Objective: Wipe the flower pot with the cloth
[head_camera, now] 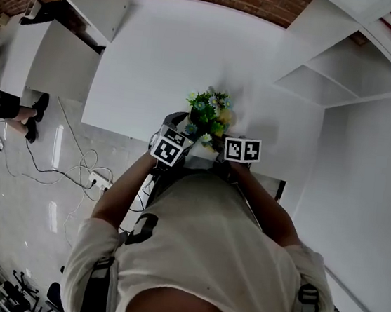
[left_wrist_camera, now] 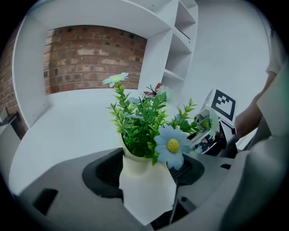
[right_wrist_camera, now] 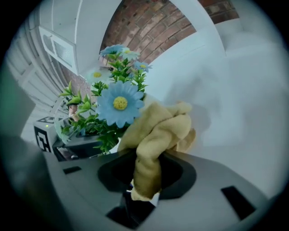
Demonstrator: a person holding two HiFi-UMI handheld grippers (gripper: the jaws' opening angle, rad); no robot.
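Closest to my right lens is the cloth [right_wrist_camera: 160, 131], a mustard-yellow wad pinched in the right gripper [right_wrist_camera: 151, 173]. The jaws stand narrow, clamped on its lower fold, and the loose bulk billows out past the tips. On the other side, the left gripper [left_wrist_camera: 146, 169] is closed on the flower pot [left_wrist_camera: 144, 198]. Both pads press the pale cream wall just under the rim, and the green sprigs and blue daisies [left_wrist_camera: 144, 122] rise above it.

From the head view the pot sits at the near edge of the white table [head_camera: 164, 63], right in front of the person, with the two marker cubes flanking it. I cannot tell whether its base rests on the table or hangs a little above it.

What matters for the next stroke is this. Seen from the right gripper, the pot lies to the left and just ahead, mostly behind the big daisy [right_wrist_camera: 119, 103]. The cloth's bunched end is touching or just beside the pot wall (the foliage hides the exact contact). The pot's long axis stands close to upright, so I judge the wipe should run round or down the wall. The right hand would carry the cloth while the left holds the pot steady. Catching the flowers looks like the main risk.
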